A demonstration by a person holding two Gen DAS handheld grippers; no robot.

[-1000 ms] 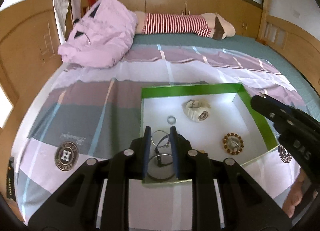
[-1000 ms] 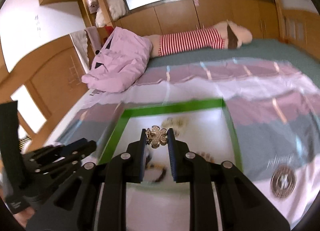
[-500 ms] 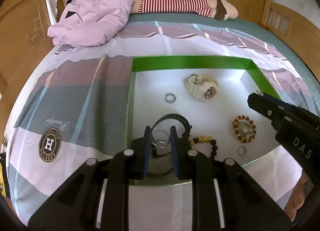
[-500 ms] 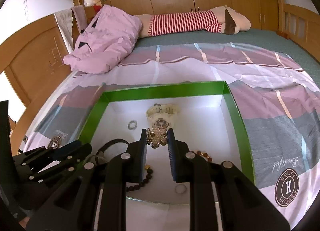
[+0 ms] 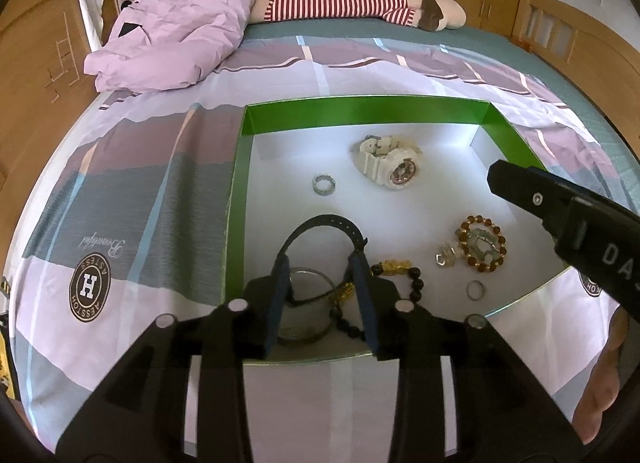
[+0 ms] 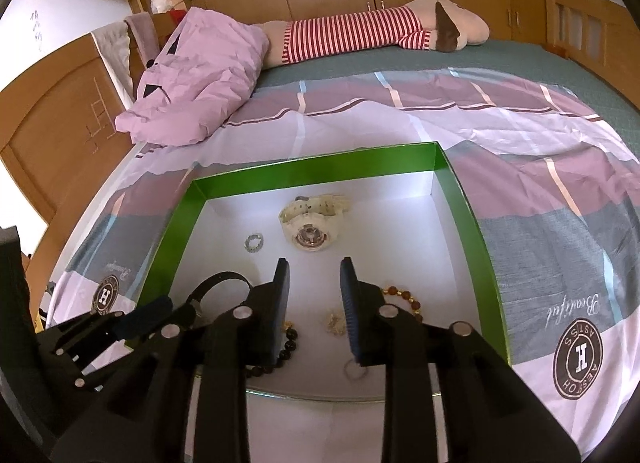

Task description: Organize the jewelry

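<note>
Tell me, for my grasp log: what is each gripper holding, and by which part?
Nothing: left gripper and right gripper are both open over the tray.

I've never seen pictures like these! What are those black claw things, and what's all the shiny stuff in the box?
Those black claws are two grabbing tools, and a person holds one in each hand. Each has a small camera looking along its two fingers, so there is one picture per tool.

The left gripper and the right gripper are both open and hold nothing.

Below them, on the striped bedsheet, lies a shallow green-rimmed white box. In it are a white plastic wristwatch, a small sparkly silver ring, a black strap, a thin metal bangle, a bracelet of dark and amber beads, a round brown bead bracelet and a gold flower clip.
</note>
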